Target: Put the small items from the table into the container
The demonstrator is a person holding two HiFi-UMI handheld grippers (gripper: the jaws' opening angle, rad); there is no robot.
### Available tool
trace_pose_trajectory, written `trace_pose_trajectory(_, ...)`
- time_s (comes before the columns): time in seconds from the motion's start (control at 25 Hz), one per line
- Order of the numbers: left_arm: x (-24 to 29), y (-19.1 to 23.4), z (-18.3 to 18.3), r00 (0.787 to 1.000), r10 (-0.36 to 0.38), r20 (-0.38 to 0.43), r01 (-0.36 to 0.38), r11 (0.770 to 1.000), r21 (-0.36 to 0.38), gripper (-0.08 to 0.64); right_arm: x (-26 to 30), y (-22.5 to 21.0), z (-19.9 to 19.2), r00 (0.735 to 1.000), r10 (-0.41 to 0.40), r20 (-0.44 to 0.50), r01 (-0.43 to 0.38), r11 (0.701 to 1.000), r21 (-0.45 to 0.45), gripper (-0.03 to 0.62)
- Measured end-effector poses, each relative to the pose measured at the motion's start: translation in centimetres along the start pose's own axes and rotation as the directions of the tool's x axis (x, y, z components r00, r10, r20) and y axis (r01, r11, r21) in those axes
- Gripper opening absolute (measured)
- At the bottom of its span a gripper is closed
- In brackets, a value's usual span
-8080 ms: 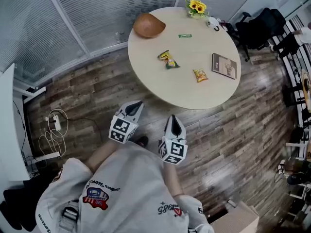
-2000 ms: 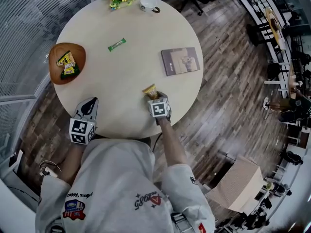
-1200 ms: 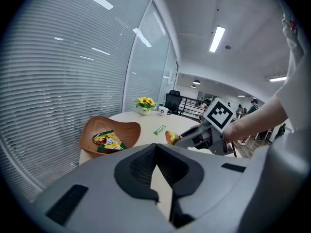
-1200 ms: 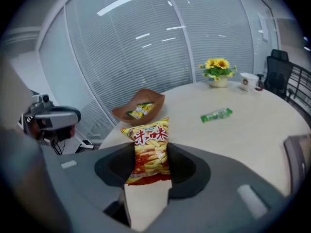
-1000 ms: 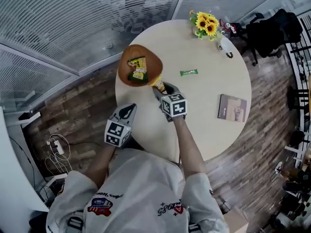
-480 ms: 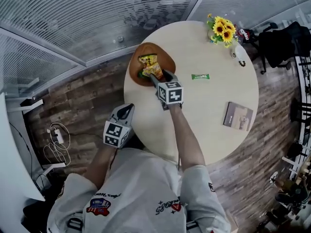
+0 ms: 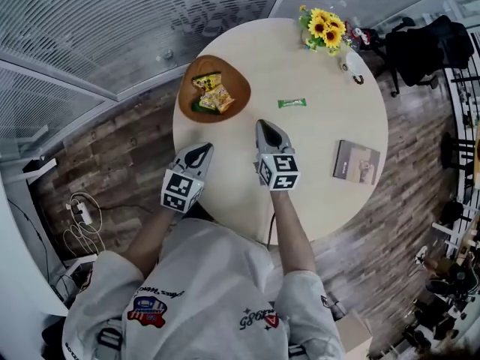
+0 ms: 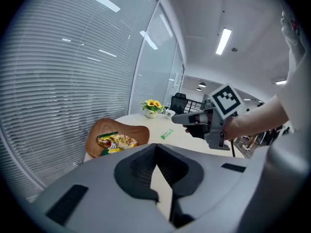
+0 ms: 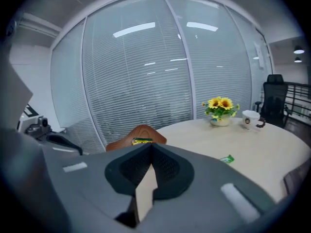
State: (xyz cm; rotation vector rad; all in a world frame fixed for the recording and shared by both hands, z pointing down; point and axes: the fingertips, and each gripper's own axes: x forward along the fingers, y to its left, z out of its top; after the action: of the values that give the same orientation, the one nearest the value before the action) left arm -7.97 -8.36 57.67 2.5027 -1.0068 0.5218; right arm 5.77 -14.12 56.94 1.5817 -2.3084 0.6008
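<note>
Head view | table [image 7: 319,145] | wooden bowl [image 7: 239,96] at far left held snack packets [image 7: 212,97] | right gripper [image 7: 265,126] and left gripper [image 7: 202,151]: jaws together, empty | green bar [image 7: 292,103] lay on the table, right of bowl | risk: flat bar might skid away if nudged by closed jaws.

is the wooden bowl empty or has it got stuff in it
Not empty: snack packets lie inside the wooden bowl, clear in both the head view and the left gripper view.

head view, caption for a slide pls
Right hand-held gripper, shut and empty, above round table; snack packets in wooden bowl, green packet outside it
</note>
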Motion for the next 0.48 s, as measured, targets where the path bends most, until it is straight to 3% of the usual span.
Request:
trace_pose_trajectory(0.2, 2.3, -3.3, 0.8, 0.997, -0.071, 0.006, 0.071, 0.997, 0.028, 0.006, -7.7, -2.7, -4.1, 0.985, -0.173, 0.003, 0.173, 0.985, -0.001, 0.003)
trace_pose_trajectory(0.36, 3.8, -5.7, 0.2, 0.991, -0.132, -0.03, 0.133, 0.989, 0.058, 0.006, -12.1, -3.6, -8.0, 0.953, -0.301, -0.016, 0.302, 0.95, 0.076, 0.003)
trace_pose_trajectory(0.48, 4.8, -7.3, -0.4, 0.985, -0.155, -0.074, 0.161, 0.982, 0.094, 0.006, -14.3, -3.6, -9.7, 0.936, -0.352, -0.023, 0.352, 0.927, 0.127, 0.003)
